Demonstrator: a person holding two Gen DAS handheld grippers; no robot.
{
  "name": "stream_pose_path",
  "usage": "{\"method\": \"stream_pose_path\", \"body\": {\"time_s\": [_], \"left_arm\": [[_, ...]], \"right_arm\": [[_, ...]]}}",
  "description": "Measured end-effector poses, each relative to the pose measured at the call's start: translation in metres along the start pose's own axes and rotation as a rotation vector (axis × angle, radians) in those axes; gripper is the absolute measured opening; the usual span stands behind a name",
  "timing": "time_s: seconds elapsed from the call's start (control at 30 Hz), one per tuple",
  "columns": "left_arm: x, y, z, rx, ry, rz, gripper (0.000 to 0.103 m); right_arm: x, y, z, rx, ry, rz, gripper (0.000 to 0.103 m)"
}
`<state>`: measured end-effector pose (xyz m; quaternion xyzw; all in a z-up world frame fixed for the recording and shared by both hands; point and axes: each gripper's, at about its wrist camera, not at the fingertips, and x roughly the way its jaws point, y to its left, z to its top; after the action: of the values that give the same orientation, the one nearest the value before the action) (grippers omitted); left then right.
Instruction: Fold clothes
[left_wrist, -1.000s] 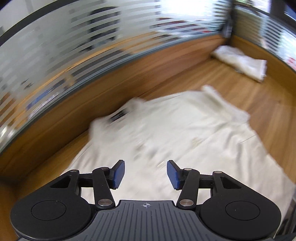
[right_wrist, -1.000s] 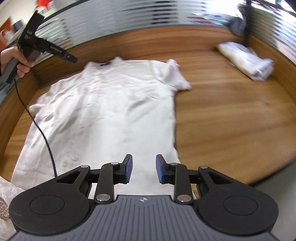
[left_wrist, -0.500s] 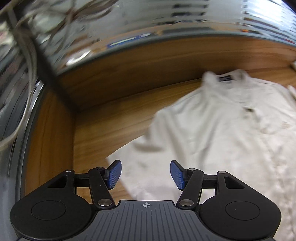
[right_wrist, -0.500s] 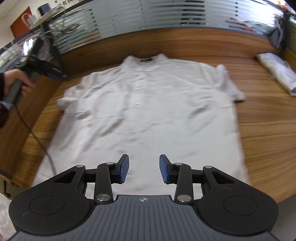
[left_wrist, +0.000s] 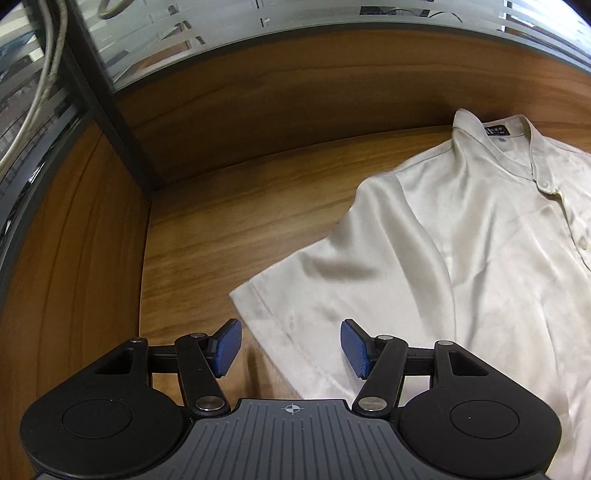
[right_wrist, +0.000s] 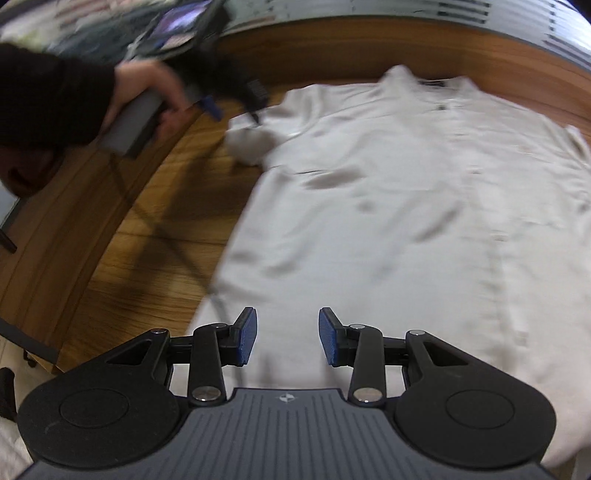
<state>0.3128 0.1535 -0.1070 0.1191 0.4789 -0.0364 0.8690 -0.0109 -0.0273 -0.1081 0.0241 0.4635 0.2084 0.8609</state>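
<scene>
— One cream satin short-sleeved shirt (left_wrist: 480, 258), lying flat on the brown wooden table (left_wrist: 229, 221). Not folded yet. All folds left.

— Two tongs: left gripper (left_wrist: 291, 345) spread wide over the sleeve hem, right gripper (right_wrist: 288, 338) spread over the bottom hem. Holding nothing.

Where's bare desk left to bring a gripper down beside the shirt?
Bare wooden desk lies between the left sleeve's hem and the corner partition. The shirt covers the middle and right; the left gripper already hovers open at that sleeve.
</scene>
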Motion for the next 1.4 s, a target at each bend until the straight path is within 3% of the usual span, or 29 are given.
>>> {"method": "stream_pose_path", "body": {"time_s": [0.1, 0.27, 0.77, 0.93, 1.03, 1.1, 1.13, 1.2, 1.4], "left_arm": [[0.003, -0.002, 0.003, 0.035, -0.007, 0.0, 0.063], [0.009, 0.001, 0.007, 0.05, -0.014, 0.0, 0.066], [0.021, 0.025, 0.007, -0.015, 0.009, -0.017, 0.069], [0.02, 0.025, 0.005, -0.022, 0.001, -0.05, 0.066], [0.024, 0.02, 0.009, -0.028, -0.002, -0.077, 0.054], [0.024, 0.018, 0.01, -0.032, -0.004, -0.101, 0.038], [0.023, 0.017, 0.01, -0.032, -0.005, -0.115, 0.032], [0.021, 0.011, 0.01, -0.006, -0.011, -0.114, 0.003], [0.003, -0.006, 0.01, 0.031, -0.07, -0.122, 0.002]], "right_arm": [[0.018, 0.028, 0.003, -0.036, -0.005, -0.018, 0.058], [0.034, 0.058, 0.005, -0.074, -0.007, -0.06, 0.06], [0.029, 0.072, -0.019, -0.034, 0.082, -0.053, 0.059], [0.035, 0.082, -0.021, -0.107, 0.086, -0.095, 0.057], [0.035, 0.086, -0.023, -0.184, 0.077, -0.141, 0.036], [0.033, 0.081, -0.021, -0.178, 0.072, -0.154, 0.009], [0.033, 0.078, -0.021, -0.178, 0.07, -0.159, 0.008], [0.03, 0.073, -0.02, -0.165, 0.072, -0.15, 0.007], [0.007, 0.046, -0.017, -0.095, 0.045, -0.14, 0.007]]}}
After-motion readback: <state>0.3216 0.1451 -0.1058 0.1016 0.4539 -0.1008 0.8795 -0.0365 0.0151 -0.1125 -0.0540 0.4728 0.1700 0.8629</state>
